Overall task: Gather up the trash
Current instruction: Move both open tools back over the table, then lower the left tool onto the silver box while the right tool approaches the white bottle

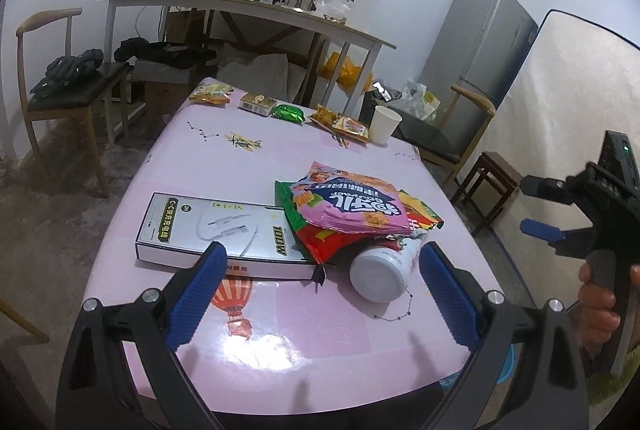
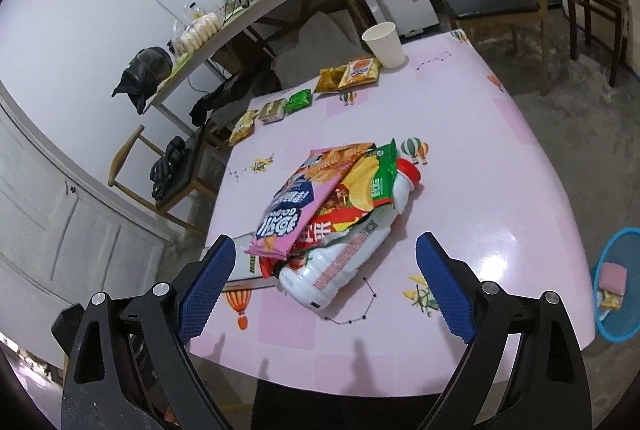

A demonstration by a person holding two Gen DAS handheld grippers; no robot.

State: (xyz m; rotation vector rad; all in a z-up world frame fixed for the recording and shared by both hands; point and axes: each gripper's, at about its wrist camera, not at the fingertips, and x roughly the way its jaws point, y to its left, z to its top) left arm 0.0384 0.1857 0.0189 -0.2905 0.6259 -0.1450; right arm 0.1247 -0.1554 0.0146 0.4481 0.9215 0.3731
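A pile of trash lies mid-table: a pink snack bag (image 1: pixel 352 203) (image 2: pixel 298 199) on top of red and green snack bags (image 1: pixel 320 234) (image 2: pixel 374 175), over a lying white plastic bottle (image 1: pixel 382 272) (image 2: pixel 344 254) with a red cap (image 2: pixel 410 169). A white cable box (image 1: pixel 216 230) lies to the left of the pile. My left gripper (image 1: pixel 320 262) is open and empty, just in front of the box and bottle. My right gripper (image 2: pixel 324 258) is open and empty, in front of the pile; it also shows in the left wrist view (image 1: pixel 576 213) at the right.
Small snack packets (image 1: pixel 280 109) (image 2: pixel 296 101) and a white paper cup (image 1: pixel 384 123) (image 2: pixel 384 43) line the pink table's (image 1: pixel 248 173) far edge. A blue mesh bin (image 2: pixel 618 286) with trash stands on the floor at right. Chairs, a stool and a cluttered desk stand around.
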